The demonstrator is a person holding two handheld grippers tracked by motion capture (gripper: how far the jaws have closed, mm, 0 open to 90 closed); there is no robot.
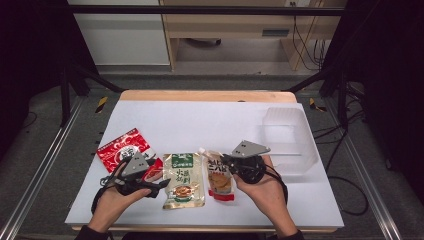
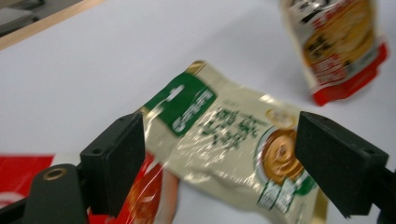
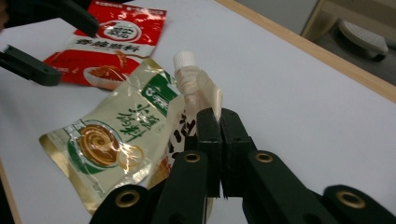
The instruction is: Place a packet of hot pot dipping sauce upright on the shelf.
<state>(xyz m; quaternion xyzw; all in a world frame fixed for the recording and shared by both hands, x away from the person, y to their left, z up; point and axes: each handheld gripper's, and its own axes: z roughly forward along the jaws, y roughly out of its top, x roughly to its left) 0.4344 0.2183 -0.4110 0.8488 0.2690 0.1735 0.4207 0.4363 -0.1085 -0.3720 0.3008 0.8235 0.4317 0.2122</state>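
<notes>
Evidently the work had barely begun. My right tool was clamped on the spouted pouch near its white cap, the pouch yet on the bench. My left tool stood apart over the glossy, crinkled green-label sachet. A red packet lay flat; the translucent plastic bin held nothing.

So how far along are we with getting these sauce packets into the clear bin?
Nothing looks packed yet: the clear bin appears empty. In hand: the right gripper is shut on the spouted pouch; the open left gripper frames the green-and-cream packet. The red packet lies on the table.
</notes>
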